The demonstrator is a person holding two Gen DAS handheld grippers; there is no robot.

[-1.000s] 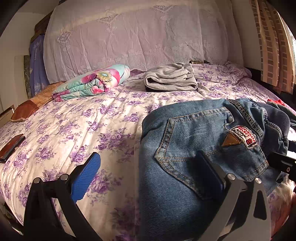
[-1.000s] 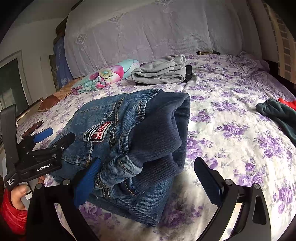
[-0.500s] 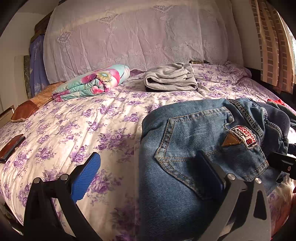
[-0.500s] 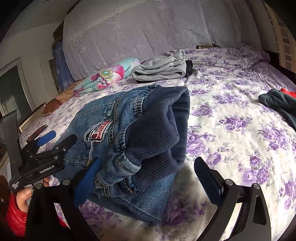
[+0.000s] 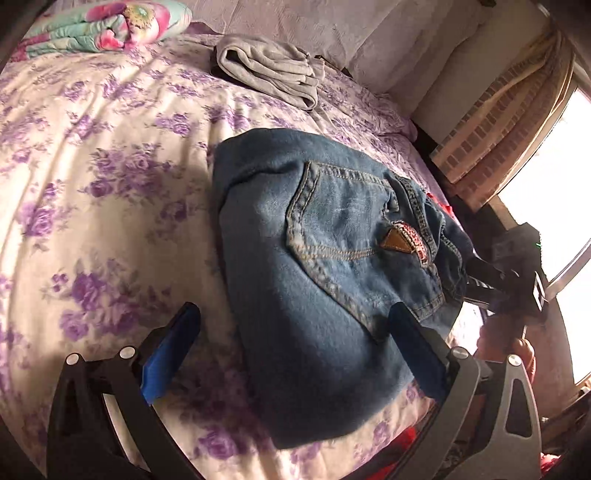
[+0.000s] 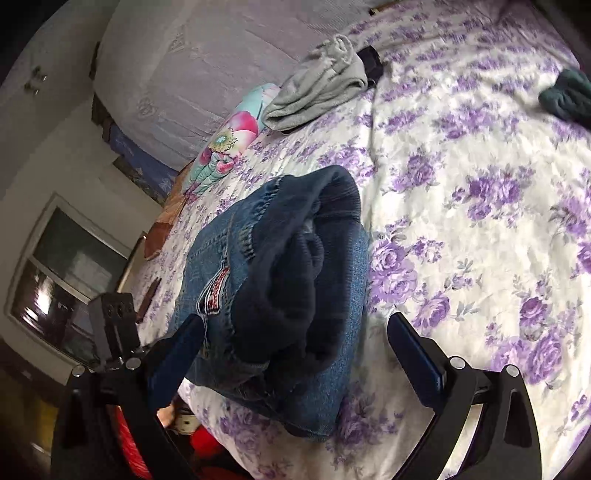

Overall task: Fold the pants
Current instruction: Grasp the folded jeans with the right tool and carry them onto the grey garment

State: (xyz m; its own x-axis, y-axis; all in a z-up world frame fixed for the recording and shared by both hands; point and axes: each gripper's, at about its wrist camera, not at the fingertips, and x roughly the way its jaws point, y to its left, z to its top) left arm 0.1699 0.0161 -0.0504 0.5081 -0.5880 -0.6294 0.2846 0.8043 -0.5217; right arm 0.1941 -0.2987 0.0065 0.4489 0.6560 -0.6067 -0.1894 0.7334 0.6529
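Note:
Folded blue jeans (image 5: pixel 325 266) lie in a compact bundle on the purple-flowered bedspread (image 5: pixel 96 192), back pocket and red patch up. My left gripper (image 5: pixel 291 343) is open and empty above the bundle's near end, its fingers apart from the denim. In the right wrist view the jeans (image 6: pixel 280 295) show their dark ribbed waistband. My right gripper (image 6: pixel 295 343) is open and empty over the waistband end. Each gripper appears at the edge of the other's view.
Folded grey clothes (image 5: pixel 269 74) and a floral rolled quilt (image 5: pixel 110 26) lie near the headboard. A dark green garment (image 6: pixel 569 96) lies at the right of the bed. A window with curtain (image 5: pixel 517 140) is on the right. The bed's near edge is below the jeans.
Both grippers have lifted and tilted, so they look down on the jeans from higher up. The jeans lie in the same folded bundle. Both stay open.

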